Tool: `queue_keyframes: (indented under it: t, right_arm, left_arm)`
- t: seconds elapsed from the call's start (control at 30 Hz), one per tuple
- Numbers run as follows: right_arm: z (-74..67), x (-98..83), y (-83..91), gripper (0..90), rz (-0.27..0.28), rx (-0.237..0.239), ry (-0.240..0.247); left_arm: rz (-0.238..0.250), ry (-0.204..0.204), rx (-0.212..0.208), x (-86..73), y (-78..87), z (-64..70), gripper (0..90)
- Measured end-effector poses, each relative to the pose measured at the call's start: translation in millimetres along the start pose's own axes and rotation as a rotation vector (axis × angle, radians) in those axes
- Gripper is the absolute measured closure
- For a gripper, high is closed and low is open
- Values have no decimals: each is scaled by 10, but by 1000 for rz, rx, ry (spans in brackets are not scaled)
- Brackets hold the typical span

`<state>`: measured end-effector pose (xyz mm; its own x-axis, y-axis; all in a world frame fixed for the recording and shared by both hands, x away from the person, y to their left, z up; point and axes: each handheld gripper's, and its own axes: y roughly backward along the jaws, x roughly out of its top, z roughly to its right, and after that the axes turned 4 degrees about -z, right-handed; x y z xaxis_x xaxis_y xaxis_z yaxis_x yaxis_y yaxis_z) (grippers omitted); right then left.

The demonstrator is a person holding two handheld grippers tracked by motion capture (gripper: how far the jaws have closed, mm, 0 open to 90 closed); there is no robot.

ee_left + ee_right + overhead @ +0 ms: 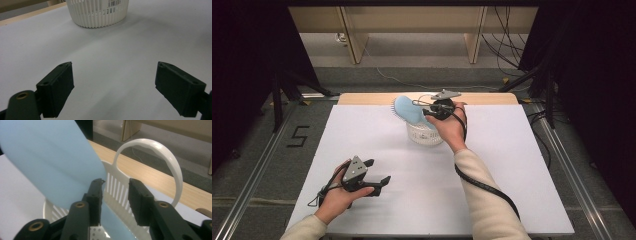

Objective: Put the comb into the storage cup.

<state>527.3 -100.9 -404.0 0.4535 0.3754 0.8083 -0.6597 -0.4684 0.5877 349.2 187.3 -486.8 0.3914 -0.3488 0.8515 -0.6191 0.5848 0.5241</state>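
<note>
One item in hand: a blue brush point(408, 110), its flat paddle tilted over the white basket point(424, 134) at the far middle of the table point(512, 165). I read the job as putting the brush into the basket. In the right gripper view the brush point(50, 162) runs down past the basket's rim point(117, 185) with its lower end inside, beside the hoop handle point(160, 152). My right gripper point(437, 111) sits at the brush from the right; its jaws stand partly apart, the near one lying against the brush's edge, the other clear with a gap showing, so I judge the grip to be off or all but off rather than pinching. Whether the brush rests on the basket alone I cannot tell. My left gripper point(379, 172) lies low over the near left of the table, well apart from the basket, jaws wide and empty; its own view looks across bare table to the basket point(97, 12). Status, as I judge it: brush delivered to the basket, head leaning out above the rim. Left to do: confirm it sits steady, draw the right gripper away.
</note>
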Motion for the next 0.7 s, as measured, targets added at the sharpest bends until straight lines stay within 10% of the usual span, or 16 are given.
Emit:
queue_keyframes:
  t: [0.7]
  right_arm:
    - [153,-178,255,309,15,96,-34]
  left_arm:
    - [-6,3,0,-5,-9,6,149]
